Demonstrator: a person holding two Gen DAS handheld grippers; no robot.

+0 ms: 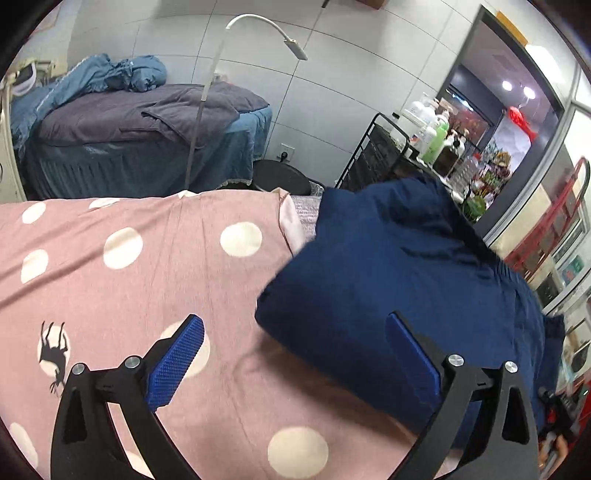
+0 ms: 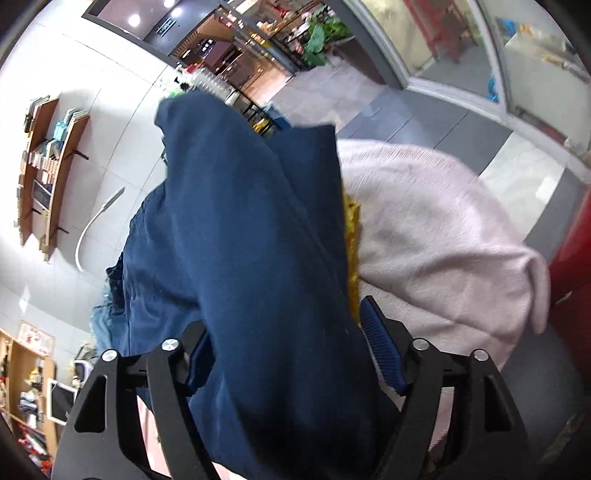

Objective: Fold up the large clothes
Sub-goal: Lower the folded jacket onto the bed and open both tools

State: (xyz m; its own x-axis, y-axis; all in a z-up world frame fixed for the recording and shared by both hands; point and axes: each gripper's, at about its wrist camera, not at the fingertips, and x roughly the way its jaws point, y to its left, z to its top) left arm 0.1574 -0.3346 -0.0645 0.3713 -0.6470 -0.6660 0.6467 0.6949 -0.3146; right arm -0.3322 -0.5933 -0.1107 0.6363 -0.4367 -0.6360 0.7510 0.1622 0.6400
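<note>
A navy blue garment [image 1: 391, 273] lies bunched on the right side of a pink polka-dot sheet [image 1: 129, 258]. My left gripper [image 1: 295, 354] is open and empty, just above the sheet, with its right finger at the garment's near edge. In the right wrist view the same navy garment [image 2: 251, 258] fills the middle and a thick fold of it sits between my right gripper's [image 2: 284, 350] blue pads [image 2: 380, 347], which close on it. A yellow cloth [image 2: 352, 236] peeks out beside the navy fabric.
A pale pink blanket [image 2: 443, 236] lies to the right of the garment. Behind the bed stand a massage bed with grey and blue covers [image 1: 140, 122], a white gooseneck lamp [image 1: 266, 33], a black stool [image 1: 280, 177] and a black cart with bottles [image 1: 413, 147]. A red rack [image 1: 554, 229] stands at the right.
</note>
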